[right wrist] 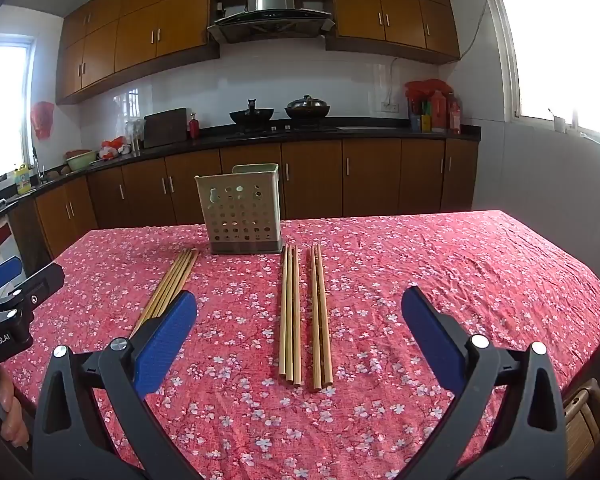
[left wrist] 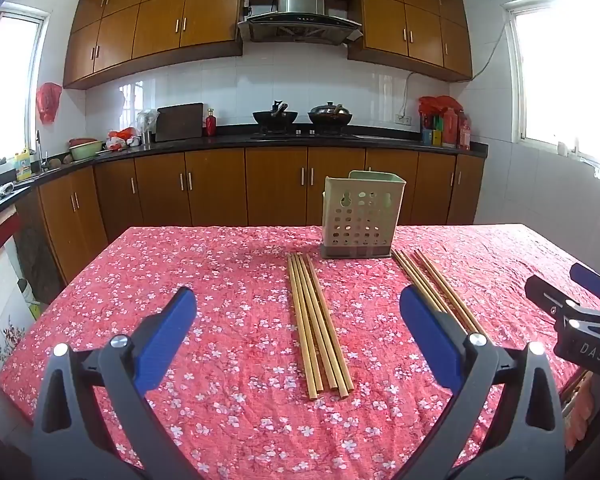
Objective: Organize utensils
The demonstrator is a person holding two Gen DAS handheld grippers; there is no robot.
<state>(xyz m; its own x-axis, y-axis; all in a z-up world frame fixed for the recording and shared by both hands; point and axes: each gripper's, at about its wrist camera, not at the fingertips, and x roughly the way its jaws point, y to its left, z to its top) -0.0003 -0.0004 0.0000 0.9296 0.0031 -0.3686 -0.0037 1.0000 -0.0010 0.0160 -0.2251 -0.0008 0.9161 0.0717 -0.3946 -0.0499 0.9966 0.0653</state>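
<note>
A beige perforated utensil holder (left wrist: 360, 216) (right wrist: 242, 216) stands upright at the far side of a table covered in red floral cloth (left wrist: 220, 272) (right wrist: 420, 272). In front of it lie two groups of wooden chopsticks. Several (left wrist: 320, 328) (right wrist: 172, 284) lie side by side on the left. On the right lie three (right wrist: 290, 312) with a pair (right wrist: 320, 312) beside them, partly hidden in the left wrist view (left wrist: 432, 284). My left gripper (left wrist: 298, 294) (right wrist: 24, 276) hovers open above the left group. My right gripper (right wrist: 300, 296) (left wrist: 568, 284) hovers open above the right group. Neither touches anything.
Behind the table runs a black kitchen counter (left wrist: 300, 142) with brown cabinets, two woks on a stove (left wrist: 300, 116) and bottles at the right. A wooden seat (right wrist: 584, 420) stands at the table's near right corner. A hand (right wrist: 12, 420) holds the left gripper's handle.
</note>
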